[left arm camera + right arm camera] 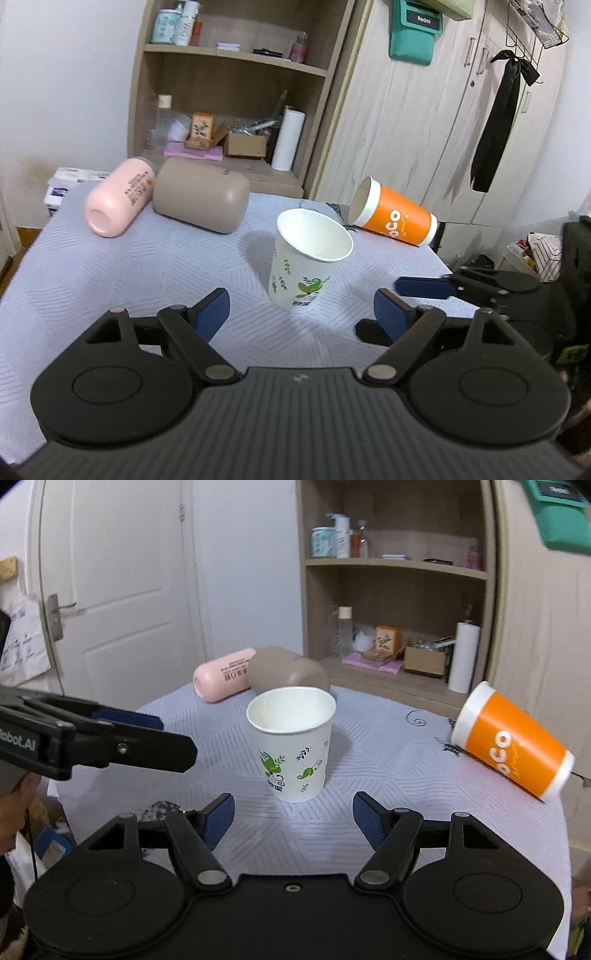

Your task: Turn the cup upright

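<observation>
A white paper cup with green leaf print (308,260) stands upright on the table, mouth up; it also shows in the right wrist view (293,744). My left gripper (301,314) is open, just short of the cup, not touching it. My right gripper (293,818) is open too, close in front of the cup, empty. An orange cup (393,218) lies on its side at the table's right edge, seen also in the right wrist view (513,740). The right gripper shows in the left wrist view (424,288), and the left gripper in the right wrist view (147,734).
A pink bottle (120,197) and a taupe container (201,199) lie on their sides at the far left of the table (110,280). A wooden shelf unit (236,92) and wardrobe doors (424,122) stand behind. A white door (122,587) is at left.
</observation>
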A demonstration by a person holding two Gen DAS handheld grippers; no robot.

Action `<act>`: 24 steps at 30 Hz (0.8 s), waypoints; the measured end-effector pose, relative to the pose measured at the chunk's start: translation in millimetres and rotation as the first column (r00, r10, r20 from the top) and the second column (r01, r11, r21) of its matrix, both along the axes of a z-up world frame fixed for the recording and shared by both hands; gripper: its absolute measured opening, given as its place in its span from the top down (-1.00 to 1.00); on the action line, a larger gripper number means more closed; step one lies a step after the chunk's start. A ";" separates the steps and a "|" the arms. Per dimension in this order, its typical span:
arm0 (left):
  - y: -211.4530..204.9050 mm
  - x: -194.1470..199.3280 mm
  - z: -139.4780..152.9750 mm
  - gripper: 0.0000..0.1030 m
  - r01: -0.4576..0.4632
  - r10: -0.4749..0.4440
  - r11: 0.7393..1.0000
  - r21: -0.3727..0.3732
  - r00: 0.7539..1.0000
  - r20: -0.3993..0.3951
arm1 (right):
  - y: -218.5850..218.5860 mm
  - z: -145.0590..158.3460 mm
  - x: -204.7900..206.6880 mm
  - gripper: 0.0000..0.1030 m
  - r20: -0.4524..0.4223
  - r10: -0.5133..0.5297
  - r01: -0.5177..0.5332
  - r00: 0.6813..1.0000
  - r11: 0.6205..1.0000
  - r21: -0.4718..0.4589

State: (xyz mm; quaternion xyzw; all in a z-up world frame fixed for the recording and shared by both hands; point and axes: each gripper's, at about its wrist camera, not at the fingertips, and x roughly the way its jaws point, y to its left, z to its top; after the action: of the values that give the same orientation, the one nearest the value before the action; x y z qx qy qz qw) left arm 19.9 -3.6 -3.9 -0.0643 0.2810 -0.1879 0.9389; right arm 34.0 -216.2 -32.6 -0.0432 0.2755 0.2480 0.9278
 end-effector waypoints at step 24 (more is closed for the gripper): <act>17.5 -41.1 18.8 -0.94 -0.147 0.142 0.984 0.103 0.988 0.055 | -0.9 39.7 -77.9 -0.99 0.118 -0.275 0.275 0.954 0.961 0.016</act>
State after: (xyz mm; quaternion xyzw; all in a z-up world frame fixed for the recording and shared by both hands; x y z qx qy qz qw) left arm -21.2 14.0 14.9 -0.0298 0.2629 -0.1054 0.9586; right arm -43.9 -217.1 7.1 -0.0195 0.2231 0.1135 0.9680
